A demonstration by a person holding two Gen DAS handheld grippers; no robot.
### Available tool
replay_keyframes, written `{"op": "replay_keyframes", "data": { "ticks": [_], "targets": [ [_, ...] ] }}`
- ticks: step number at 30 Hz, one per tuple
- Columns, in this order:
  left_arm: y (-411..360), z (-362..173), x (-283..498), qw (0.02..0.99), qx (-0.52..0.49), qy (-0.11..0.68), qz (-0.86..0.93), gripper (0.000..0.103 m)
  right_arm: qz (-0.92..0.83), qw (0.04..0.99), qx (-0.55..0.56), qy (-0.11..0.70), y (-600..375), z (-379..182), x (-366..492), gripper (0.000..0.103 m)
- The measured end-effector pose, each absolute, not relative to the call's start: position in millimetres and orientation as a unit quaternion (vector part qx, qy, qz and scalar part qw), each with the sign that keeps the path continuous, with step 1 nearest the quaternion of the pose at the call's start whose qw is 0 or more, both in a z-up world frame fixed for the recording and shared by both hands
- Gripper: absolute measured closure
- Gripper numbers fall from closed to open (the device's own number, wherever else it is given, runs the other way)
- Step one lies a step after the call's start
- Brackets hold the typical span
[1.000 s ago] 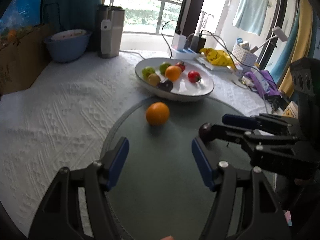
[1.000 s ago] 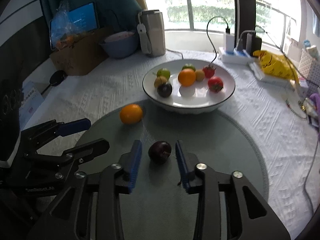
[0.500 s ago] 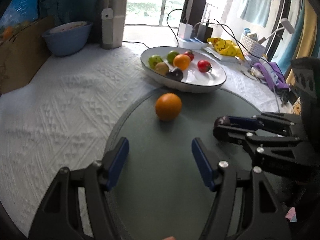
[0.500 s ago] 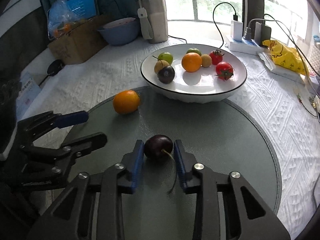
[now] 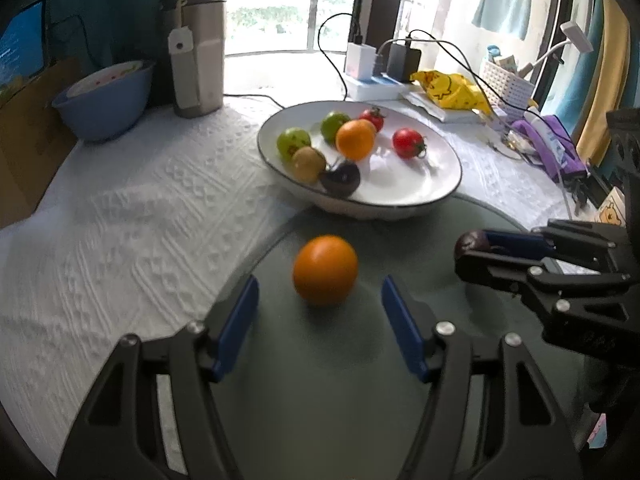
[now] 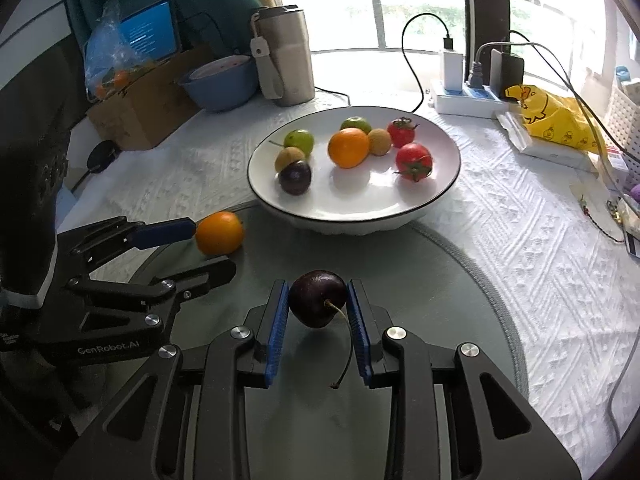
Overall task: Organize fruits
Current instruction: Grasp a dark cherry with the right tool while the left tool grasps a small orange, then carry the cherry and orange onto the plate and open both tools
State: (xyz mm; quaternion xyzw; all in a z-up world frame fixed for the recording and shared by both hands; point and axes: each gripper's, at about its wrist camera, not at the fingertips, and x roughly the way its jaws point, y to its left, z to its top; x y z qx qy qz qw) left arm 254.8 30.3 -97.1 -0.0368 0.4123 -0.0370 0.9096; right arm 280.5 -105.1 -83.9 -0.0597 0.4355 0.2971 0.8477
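Note:
An orange (image 5: 325, 270) lies on the round grey-green mat (image 5: 320, 400). My left gripper (image 5: 319, 282) has its blue pads on either side of the orange's near half; its jaws are closing and do not touch the fruit. My right gripper (image 6: 318, 290) is shut on a dark cherry (image 6: 318, 304), whose stem hangs down toward the mat. In the left wrist view the right gripper (image 5: 472, 252) reaches in from the right with the cherry (image 5: 472, 242) at its tips. In the right wrist view the left gripper (image 6: 210, 248) is by the orange (image 6: 219, 233).
A white bowl (image 6: 440, 196) behind the mat holds an orange, tomatoes, green fruits, kiwis and a dark plum. Further back stand a steel flask (image 6: 286, 64), a blue bowl (image 6: 220, 88), a cardboard box (image 6: 136, 108), and a power strip (image 6: 468, 100) with cables.
My left gripper moved forward until the orange sits between its tips, and its jaws narrowed. The right jaws shut on the dark cherry, and the bowl came nearer.

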Motion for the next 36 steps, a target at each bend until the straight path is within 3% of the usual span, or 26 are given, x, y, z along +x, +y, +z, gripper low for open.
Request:
{"op": "replay_keyframes", "data": {
  "ticks": [7, 22, 36],
  "targets": [
    [23.7, -100.2, 266.9, 0.905, -0.018, 0.422, -0.048, 0.069, 0.288, 0.851, -0.054, 0.437, -109.4, -84.2, 287.0, 0.071],
    [4.4, -72.2, 250.1, 0.914, -0.023, 0.397, -0.077, 0.069, 0.285, 0.865, -0.052, 0.409, -118.5, -60.9, 283.9, 0.071],
    [-7.4, -54.5, 282.2, 0.921, -0.013, 0.38, -0.087, 0.069, 0.281, 0.874, -0.046, 0.394, -129.0, -49.6, 310.2, 0.071]
  ]
}}
